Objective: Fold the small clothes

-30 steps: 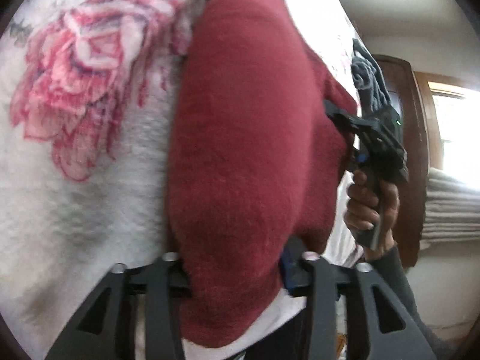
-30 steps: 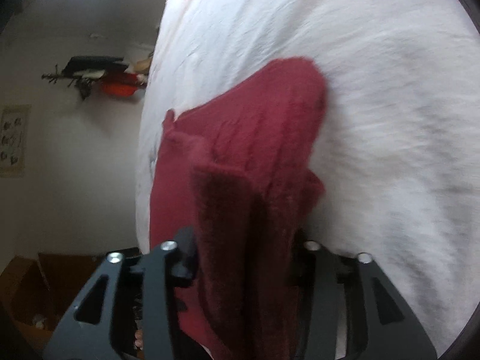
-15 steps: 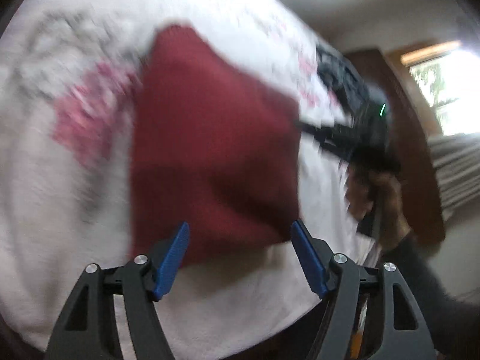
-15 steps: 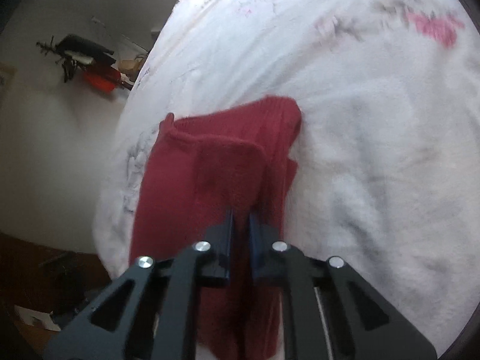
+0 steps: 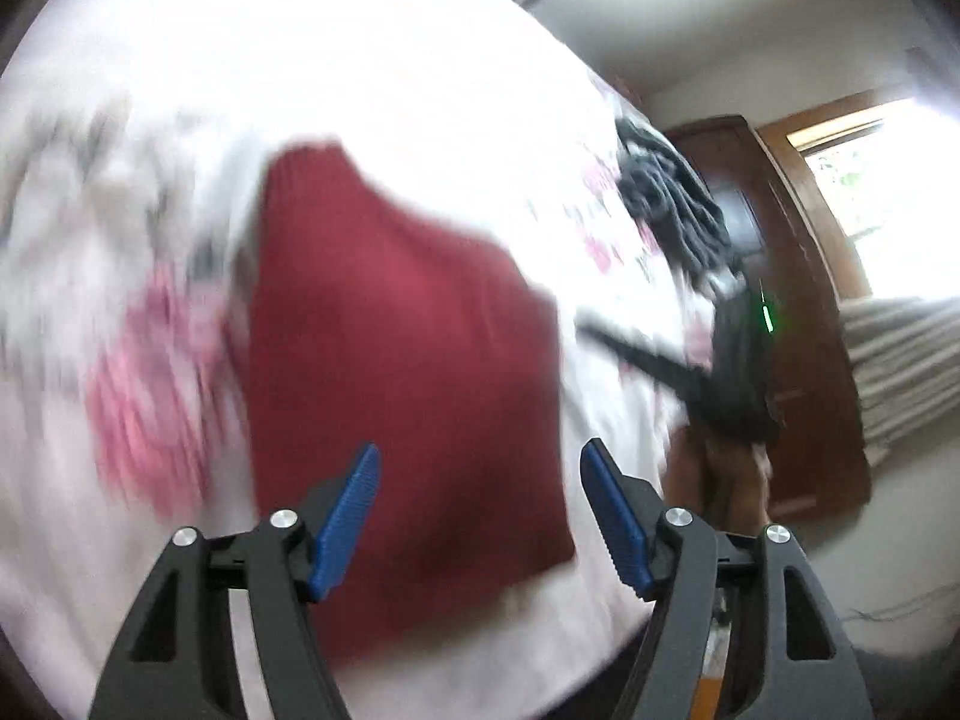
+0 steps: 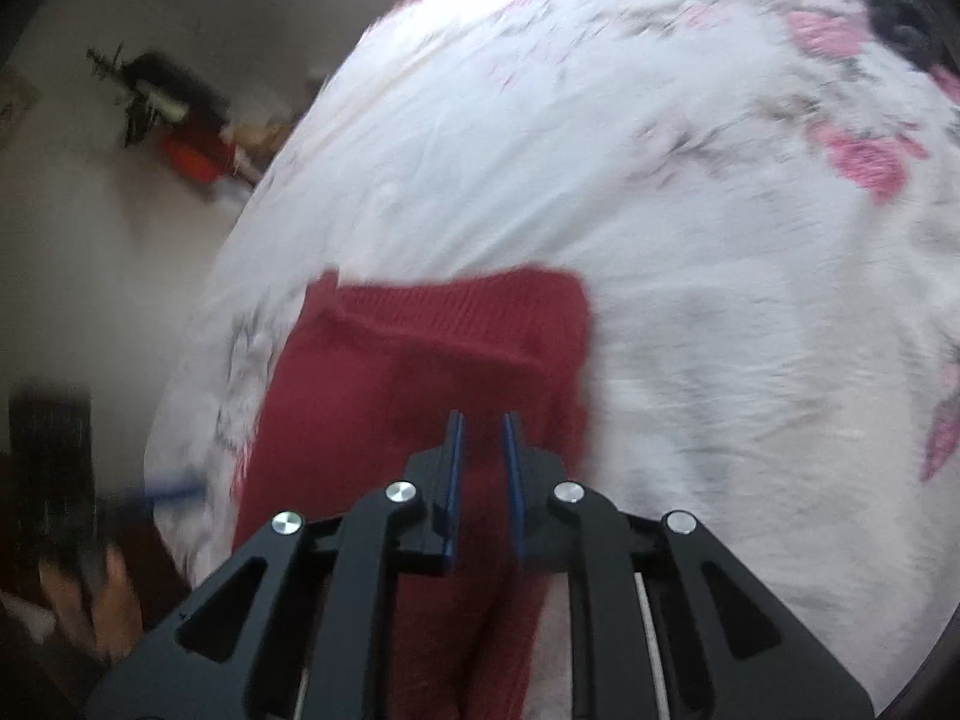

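Observation:
A folded dark red knit garment lies flat on the white bedspread with pink roses. My left gripper hovers open over its near edge, blue pads wide apart, holding nothing. In the right wrist view the same red garment lies below my right gripper. Its pads stand almost together with only a thin gap and no cloth caught between them. From the left wrist view the right gripper hangs to the right of the garment, clear of it. Both views are motion-blurred.
A pile of dark grey clothes lies further along the bedspread, also the dark pile at the top right. A brown wooden door and striped fabric stand beyond the bed. A hand shows at the lower left.
Both grippers let go of the red garment and pulled back from it. The left jaws opened wide; the right jaws closed to a thin gap. The garment now lies folded on the bed.

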`<act>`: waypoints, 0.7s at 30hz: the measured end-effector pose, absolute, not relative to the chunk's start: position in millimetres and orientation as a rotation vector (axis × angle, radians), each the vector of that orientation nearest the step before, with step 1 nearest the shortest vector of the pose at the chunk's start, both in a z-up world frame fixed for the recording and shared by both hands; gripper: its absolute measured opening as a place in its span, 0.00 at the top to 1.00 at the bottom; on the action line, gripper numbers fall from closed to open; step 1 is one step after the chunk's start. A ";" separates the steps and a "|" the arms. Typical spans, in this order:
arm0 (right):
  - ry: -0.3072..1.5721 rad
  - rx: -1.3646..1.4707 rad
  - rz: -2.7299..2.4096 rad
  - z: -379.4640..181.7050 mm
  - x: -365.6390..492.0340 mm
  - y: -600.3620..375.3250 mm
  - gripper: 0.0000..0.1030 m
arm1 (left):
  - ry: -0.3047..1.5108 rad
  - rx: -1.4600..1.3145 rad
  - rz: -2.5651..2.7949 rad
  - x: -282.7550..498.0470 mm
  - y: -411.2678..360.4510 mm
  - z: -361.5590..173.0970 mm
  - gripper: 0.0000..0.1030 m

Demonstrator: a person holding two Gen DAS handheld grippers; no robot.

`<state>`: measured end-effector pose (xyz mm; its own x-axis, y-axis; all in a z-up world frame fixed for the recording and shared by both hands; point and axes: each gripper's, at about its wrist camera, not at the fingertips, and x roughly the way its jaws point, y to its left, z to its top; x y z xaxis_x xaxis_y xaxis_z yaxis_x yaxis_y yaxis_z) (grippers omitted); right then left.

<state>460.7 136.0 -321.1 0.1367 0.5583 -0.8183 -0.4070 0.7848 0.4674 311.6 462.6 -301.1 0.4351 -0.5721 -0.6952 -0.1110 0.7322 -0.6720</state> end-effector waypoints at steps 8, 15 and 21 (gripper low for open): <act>1.330 0.023 0.675 -345.9 476.3 144.1 1.00 | 1.252 -0.569 -0.212 375.5 446.0 -339.3 0.33; 1.326 -0.128 0.844 -318.8 402.4 158.2 0.93 | 1.179 -0.604 -0.323 333.8 425.8 -312.3 0.33; 1.356 -0.177 0.732 -335.7 397.6 153.1 0.94 | 1.245 -0.562 -0.256 328.8 414.9 -329.5 0.34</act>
